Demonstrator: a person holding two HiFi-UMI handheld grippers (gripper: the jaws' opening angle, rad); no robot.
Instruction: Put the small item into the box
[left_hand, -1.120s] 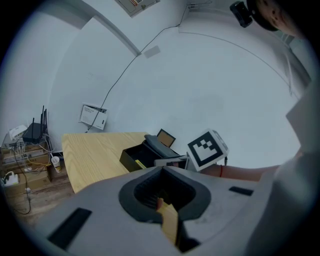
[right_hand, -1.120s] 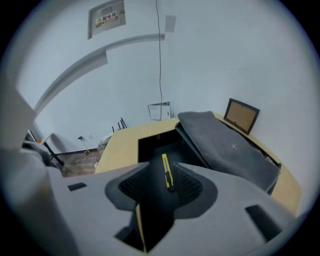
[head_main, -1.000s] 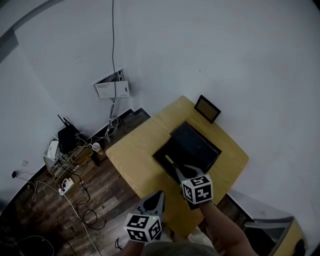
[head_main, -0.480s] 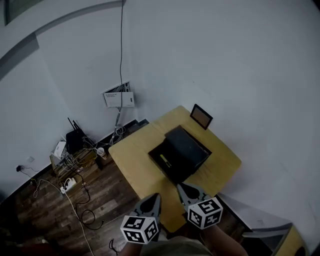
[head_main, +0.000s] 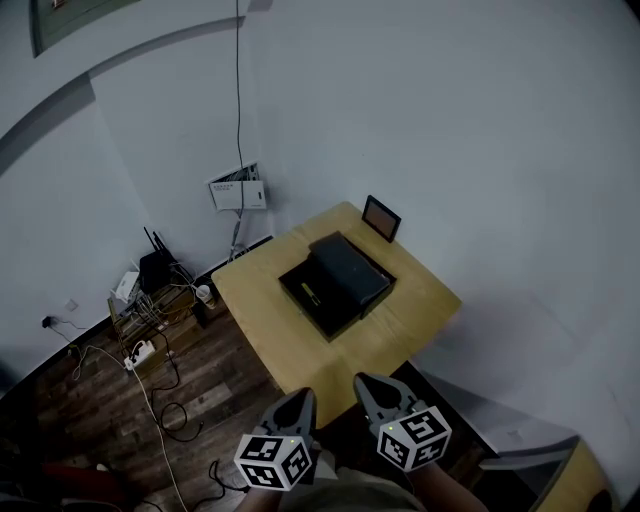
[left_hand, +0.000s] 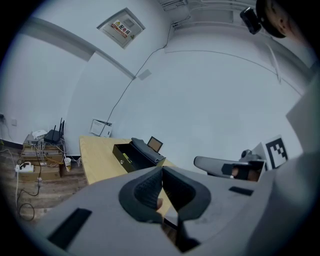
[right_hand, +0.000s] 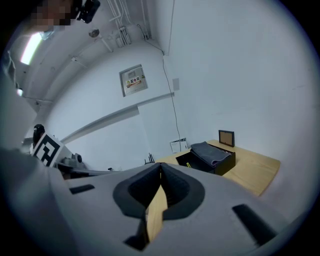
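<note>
Now inside the open box (head_main: 345, 300), by its 9 o'clock wall: small item (head_main: 312, 293). Left gripper (head_main: 297, 408) and right gripper (head_main: 378, 392) pressed together, empty, drawn farther back toward 6 o'clock than before.

Dim, fisheye-warped, perhaps slightly soft views

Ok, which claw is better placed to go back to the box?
Right, marginally. The left claw and right claw are both shut, empty, off the table's edge; the right sits slightly nearer the box, which already holds the small item.
</note>
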